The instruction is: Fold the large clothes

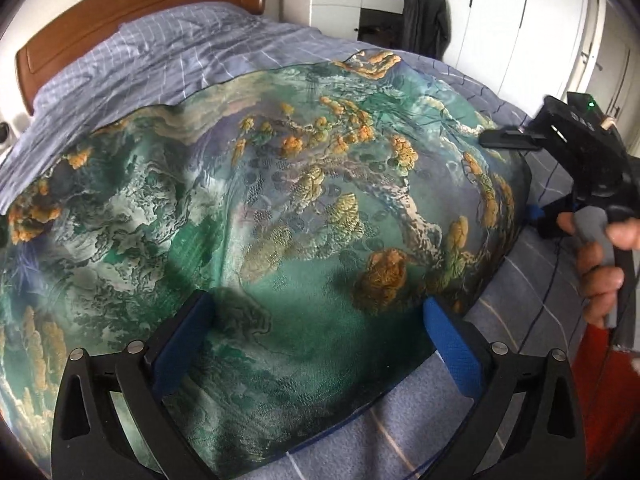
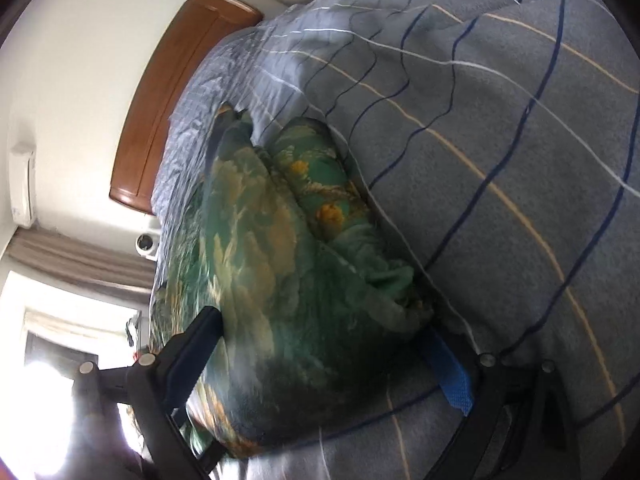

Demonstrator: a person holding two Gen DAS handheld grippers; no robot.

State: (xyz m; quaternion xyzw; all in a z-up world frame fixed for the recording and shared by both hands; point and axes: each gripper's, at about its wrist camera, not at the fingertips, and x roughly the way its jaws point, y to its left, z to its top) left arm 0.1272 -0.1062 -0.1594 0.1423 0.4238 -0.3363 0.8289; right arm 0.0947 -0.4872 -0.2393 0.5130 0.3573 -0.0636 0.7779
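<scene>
The left gripper (image 1: 316,332) hangs over the near edge of the bed, its two blue-padded fingers (image 1: 454,344) spread wide with nothing pinched between them. Under them lies the garment (image 1: 280,200), a large green cloth printed with orange and cream shapes, spread nearly flat across the grey checked bedspread (image 1: 168,44). The cloth's near hem runs just past the left fingers, leaving a bare strip of bedspread along the bed's near edge. Its far hem stops short of the wooden headboard (image 1: 132,12), so a broad band of bedspread stays open there.

At the bed's right side a hand (image 1: 600,264) grips the handle of the right gripper (image 2: 328,360), which stands just beside the cloth's right-hand edge. The right wrist view is rolled sideways and partly blurred. It shows that gripper's fingers (image 2: 450,376) also spread wide, straddling the bunched edge of the cloth, where folds pile up against the bedspread; whether the pads touch the fabric cannot be told. Beyond that edge the bedspread lies open towards the bed's far side.

Past the bed's far right corner stand a white desk (image 1: 340,4), a dark jacket (image 1: 426,20) hung beside it, and white wardrobe doors (image 1: 512,24).
</scene>
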